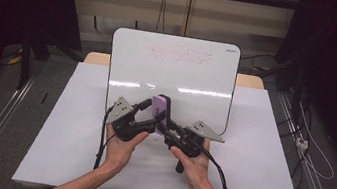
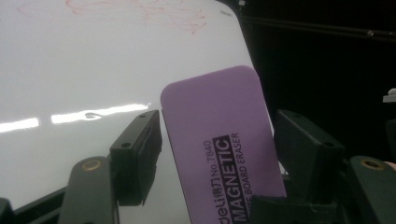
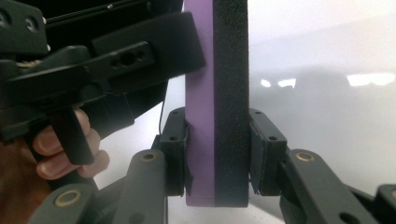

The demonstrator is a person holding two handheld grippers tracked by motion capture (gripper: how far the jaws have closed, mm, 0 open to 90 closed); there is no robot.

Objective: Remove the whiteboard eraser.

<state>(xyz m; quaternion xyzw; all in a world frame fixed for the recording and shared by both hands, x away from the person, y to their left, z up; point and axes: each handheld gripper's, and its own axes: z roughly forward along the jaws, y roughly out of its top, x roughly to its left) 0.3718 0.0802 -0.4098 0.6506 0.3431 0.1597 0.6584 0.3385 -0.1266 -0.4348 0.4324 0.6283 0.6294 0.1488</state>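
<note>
Over the glossy whiteboard (image 1: 172,70), right tongs (image 3: 217,154) clamp the felt-backed purple eraser (image 3: 205,93).

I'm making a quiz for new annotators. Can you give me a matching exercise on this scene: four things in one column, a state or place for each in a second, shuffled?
Things:
1. eraser
2. whiteboard
3. right hand-held gripper
4. left hand-held gripper

States or places:
A. lies flat on the table, faint red scribbles near its far edge
B. jaws to either side of the purple face, not pressing on it
C. purple with a black felt side, held upright above the board
D. clamped on the purple face and the felt side

Pairs: 1-C, 2-A, 3-D, 4-B
</note>
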